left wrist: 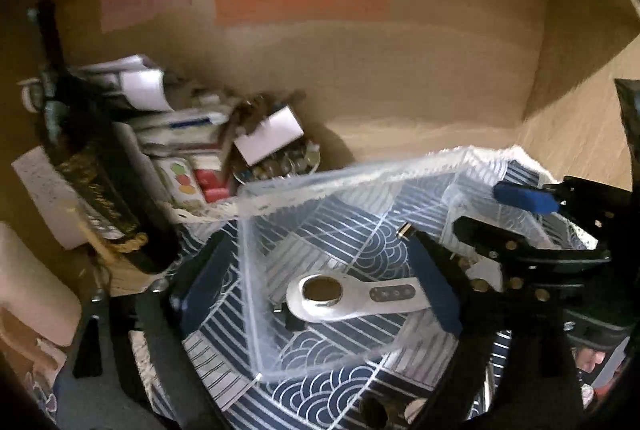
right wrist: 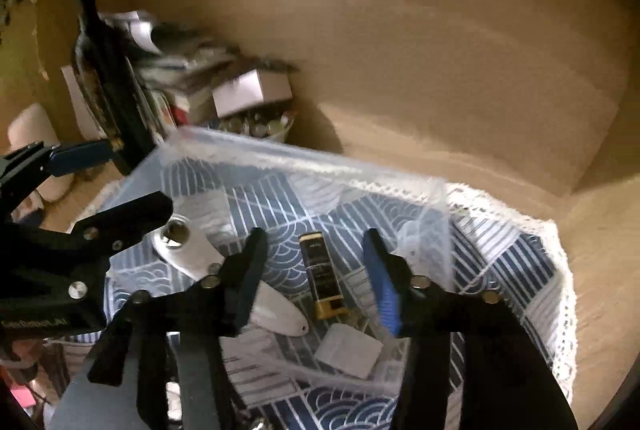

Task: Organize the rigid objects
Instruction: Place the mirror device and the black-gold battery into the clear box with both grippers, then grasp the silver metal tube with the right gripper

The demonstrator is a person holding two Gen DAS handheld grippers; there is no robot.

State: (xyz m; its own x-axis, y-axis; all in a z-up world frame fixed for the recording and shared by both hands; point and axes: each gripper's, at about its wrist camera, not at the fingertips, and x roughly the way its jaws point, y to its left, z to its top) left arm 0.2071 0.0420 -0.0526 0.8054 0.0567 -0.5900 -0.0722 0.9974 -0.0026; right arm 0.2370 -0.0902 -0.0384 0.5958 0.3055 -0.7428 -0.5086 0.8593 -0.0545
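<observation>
My left wrist camera looks forward and down along my left gripper (left wrist: 316, 290), close above the clear plastic bin (left wrist: 256, 270) on the blue wave-patterned cloth (left wrist: 320, 394). It faces the wooden back wall (left wrist: 400, 70), with the clutter pile (left wrist: 192, 134) at upper left. My right gripper (left wrist: 492, 214) enters this view from the right.

My right wrist camera looks the same way along my right gripper (right wrist: 316, 274), equally near the clear plastic bin (right wrist: 280, 158). My left gripper (right wrist: 132, 174) enters from the left.

Both views share the bin, the white handheld device (left wrist: 352, 298) (right wrist: 188, 250) inside it, the cloth (right wrist: 516, 262), the clutter pile (right wrist: 224, 90) and the wall (right wrist: 440, 50).
</observation>
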